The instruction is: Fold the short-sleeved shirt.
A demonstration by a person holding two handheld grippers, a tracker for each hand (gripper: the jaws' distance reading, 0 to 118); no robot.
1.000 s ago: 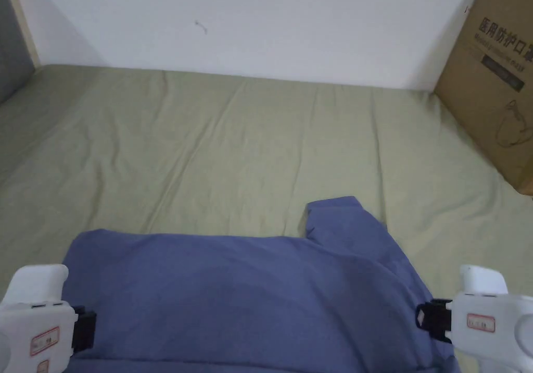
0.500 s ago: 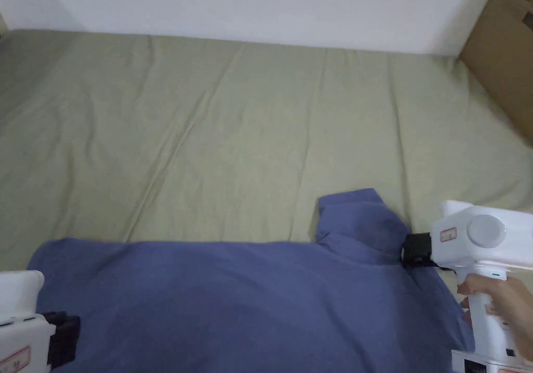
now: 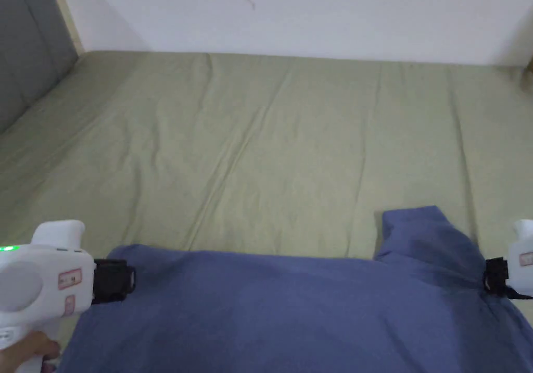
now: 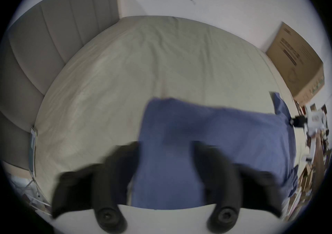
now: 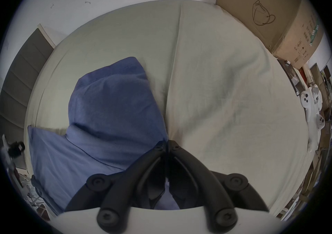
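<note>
Shirt spread across the near edge of the bed, a gripper at each end.

From the head view, the shirt lies on the bed sheet at 6 o'clock, its sleeve at 4. The left gripper meets its edge at 8, the right gripper at 4. The wall stands at 12, the headboard at 10.

A bed with a creased pale green sheet carries everything. A blue shirt lies on its near part. A cardboard box stands at its far right corner.
</note>
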